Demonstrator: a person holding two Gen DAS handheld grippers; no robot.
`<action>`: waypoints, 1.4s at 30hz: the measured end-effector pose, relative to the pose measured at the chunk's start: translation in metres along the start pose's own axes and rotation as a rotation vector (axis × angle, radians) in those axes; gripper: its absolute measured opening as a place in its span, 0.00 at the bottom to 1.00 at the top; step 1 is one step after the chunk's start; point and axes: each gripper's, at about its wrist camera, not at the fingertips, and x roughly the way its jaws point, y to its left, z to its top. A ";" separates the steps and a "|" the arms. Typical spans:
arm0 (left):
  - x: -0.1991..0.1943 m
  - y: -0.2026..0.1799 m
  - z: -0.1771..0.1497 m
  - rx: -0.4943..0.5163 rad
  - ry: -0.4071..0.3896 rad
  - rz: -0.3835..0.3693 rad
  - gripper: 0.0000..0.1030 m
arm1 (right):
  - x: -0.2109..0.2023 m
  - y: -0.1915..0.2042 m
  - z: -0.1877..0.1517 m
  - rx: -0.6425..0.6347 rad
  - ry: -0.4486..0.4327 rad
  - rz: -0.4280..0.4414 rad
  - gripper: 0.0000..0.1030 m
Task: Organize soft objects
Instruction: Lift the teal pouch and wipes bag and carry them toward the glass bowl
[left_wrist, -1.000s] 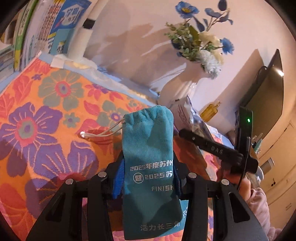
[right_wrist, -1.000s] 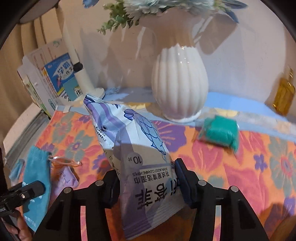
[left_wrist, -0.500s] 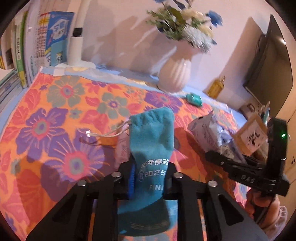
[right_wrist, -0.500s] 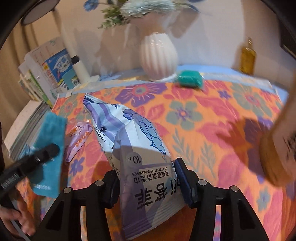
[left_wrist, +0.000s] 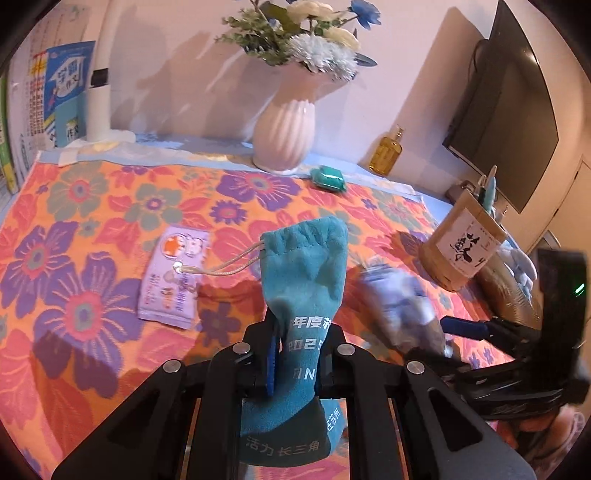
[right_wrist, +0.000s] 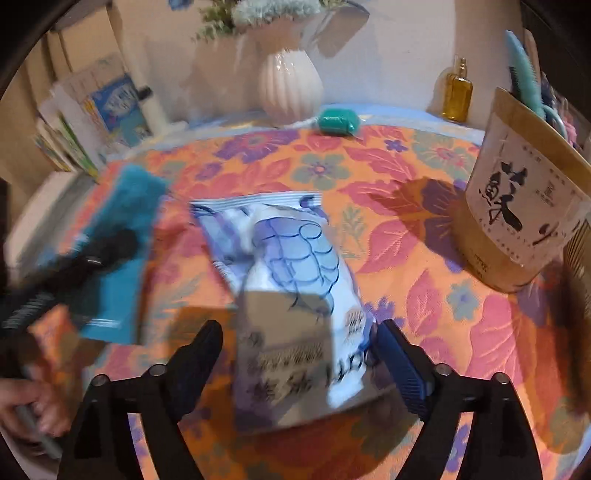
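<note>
My left gripper (left_wrist: 299, 343) is shut on a teal drawstring pouch (left_wrist: 306, 258) with white print, holding it upright above the floral cloth; its cord trails left. In the right wrist view that pouch (right_wrist: 125, 229) is a blur at the left. My right gripper (right_wrist: 297, 332) has its jaws opening. A white and blue wipes packet (right_wrist: 291, 266) lies loose between them, clear of the left pad and close to the right one. The packet (left_wrist: 399, 306) also shows blurred in the left wrist view. A lilac sachet (left_wrist: 173, 277) lies flat on the cloth.
A white vase (left_wrist: 284, 136) with flowers stands at the back, with a small green bundle (left_wrist: 328, 178) and an amber bottle (left_wrist: 386, 155) beside it. A wooden holder (right_wrist: 517, 206) stands at the right. Books (left_wrist: 62, 99) line the left and a screen (left_wrist: 509, 103) hangs at the right.
The right jaws have spread off the wipes packet, which has sagged between them. The left gripper squeezed tighter on the pouch. Both hands drew back from the vase, uncovering the lilac sachet.
</note>
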 end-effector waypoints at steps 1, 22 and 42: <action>0.000 -0.001 0.000 0.002 0.003 -0.001 0.10 | -0.008 -0.004 0.003 0.012 -0.025 0.031 0.84; 0.021 -0.004 0.009 -0.001 0.141 0.122 0.10 | 0.043 0.001 0.040 -0.034 0.161 0.034 0.50; 0.005 -0.091 0.011 0.144 0.105 0.002 0.10 | -0.058 -0.022 0.015 -0.029 0.015 0.045 0.50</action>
